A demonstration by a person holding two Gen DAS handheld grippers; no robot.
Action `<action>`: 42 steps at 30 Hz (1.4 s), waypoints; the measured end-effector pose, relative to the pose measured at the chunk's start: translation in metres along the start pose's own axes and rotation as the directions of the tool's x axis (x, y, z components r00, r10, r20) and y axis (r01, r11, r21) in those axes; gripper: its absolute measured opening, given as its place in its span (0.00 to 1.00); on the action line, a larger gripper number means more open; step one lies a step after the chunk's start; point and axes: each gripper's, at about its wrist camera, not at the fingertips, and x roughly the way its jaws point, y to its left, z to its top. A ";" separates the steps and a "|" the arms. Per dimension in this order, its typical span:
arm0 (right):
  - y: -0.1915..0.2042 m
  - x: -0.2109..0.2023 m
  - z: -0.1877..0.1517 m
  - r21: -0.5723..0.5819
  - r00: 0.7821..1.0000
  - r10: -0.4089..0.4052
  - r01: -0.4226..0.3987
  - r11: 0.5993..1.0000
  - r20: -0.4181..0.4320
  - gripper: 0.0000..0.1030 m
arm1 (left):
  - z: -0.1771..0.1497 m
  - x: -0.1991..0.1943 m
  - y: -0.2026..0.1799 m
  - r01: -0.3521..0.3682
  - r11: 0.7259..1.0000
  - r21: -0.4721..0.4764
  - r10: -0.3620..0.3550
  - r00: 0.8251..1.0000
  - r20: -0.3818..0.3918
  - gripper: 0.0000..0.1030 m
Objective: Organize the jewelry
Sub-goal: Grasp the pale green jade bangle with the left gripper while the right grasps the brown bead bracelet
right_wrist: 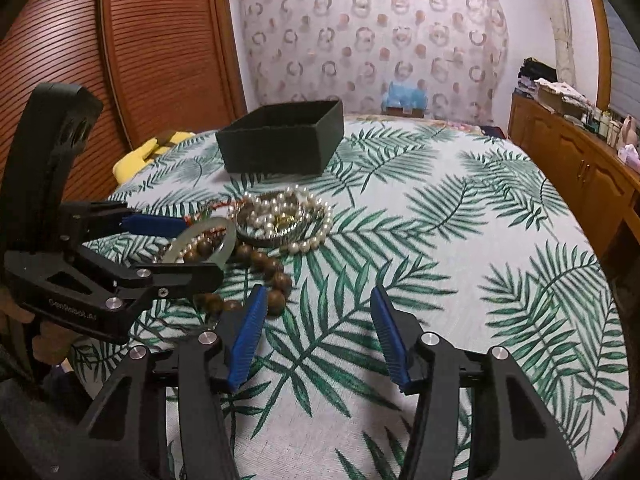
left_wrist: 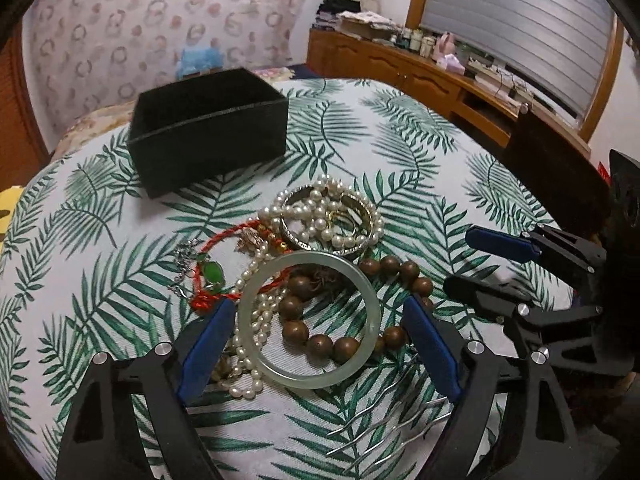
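One black box (left_wrist: 208,128) and one heap of jewelry are seen on a leaf-print cloth (left_wrist: 400,152). In the left wrist view, one pale green bangle (left_wrist: 308,320) lies at the picture's centre, over one string of brown wooden beads (left_wrist: 320,344); pearl strands (left_wrist: 320,216) sit at 12 o'clock, one red cord (left_wrist: 224,236) at 10. The left gripper (left_wrist: 316,344) is spread wide around the bangle, pads apart from it. The right gripper (right_wrist: 320,340) is held half open over bare cloth, empty.

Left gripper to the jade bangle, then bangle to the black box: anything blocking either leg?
Nothing visible blocks the left gripper: its open fingers already flank the jade bangle. The bangle lies on wooden beads and pearls. Toward the black box sits the pearl-and-bangle pile, easily cleared by lifting.
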 end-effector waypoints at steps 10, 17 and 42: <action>0.001 0.000 0.000 -0.008 0.999 0.039 -0.039 0.999 -0.010 0.49 | -0.002 -0.003 0.007 -0.007 1.000 -0.002 0.007 1.000 0.026 0.67; 0.006 0.006 0.012 -0.052 0.997 0.068 -0.070 0.996 -0.040 0.40 | 0.001 -0.024 0.018 -0.010 0.999 -0.037 0.013 0.995 0.097 0.67; 0.026 0.027 0.037 -0.173 0.982 0.112 -0.138 0.975 -0.152 0.14 | 0.001 -0.052 0.071 -0.081 0.987 -0.138 0.105 0.980 0.170 0.67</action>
